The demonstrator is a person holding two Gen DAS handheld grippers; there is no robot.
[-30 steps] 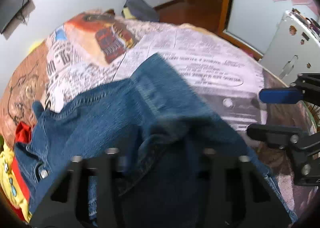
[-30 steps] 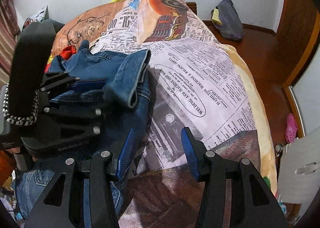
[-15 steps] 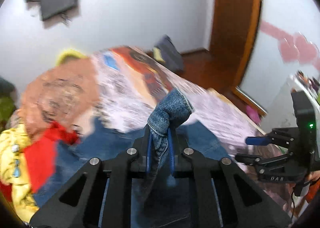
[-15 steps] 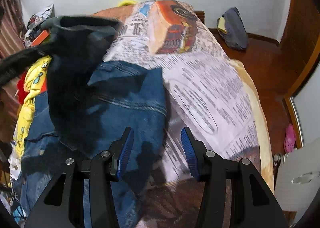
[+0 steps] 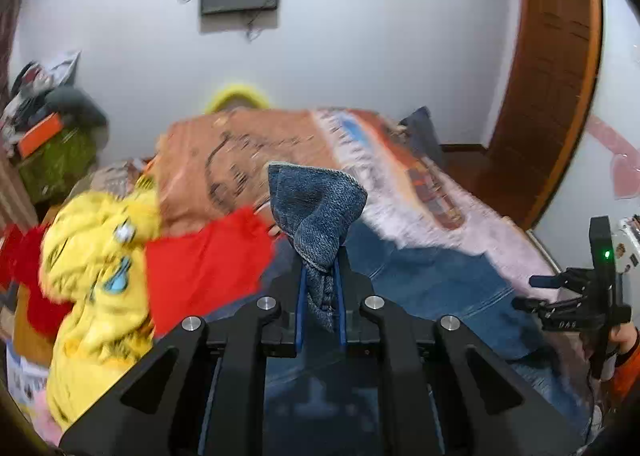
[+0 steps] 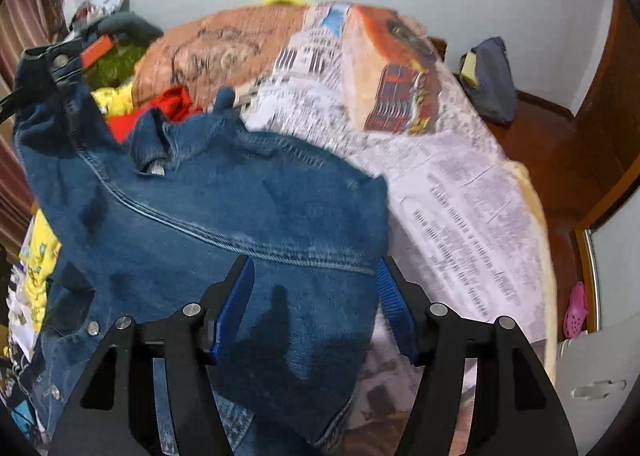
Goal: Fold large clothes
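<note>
A blue denim jacket lies spread on the bed. My left gripper is shut on a bunched edge of the denim and holds it raised above the bed. In the right wrist view that lifted part hangs at the upper left. My right gripper is open, its blue pads on either side of the jacket's lower panel, just above the cloth. It also shows in the left wrist view at the right.
The bed has a newspaper-print cover. A yellow garment and a red one lie piled at the left. A dark bag sits on the wooden floor at the right. A white cabinet stands near the bed's right corner.
My left gripper shut on the denim edge and lifted it up and to the left. The jacket now spreads under my open right gripper, which stayed near the bed's front.
</note>
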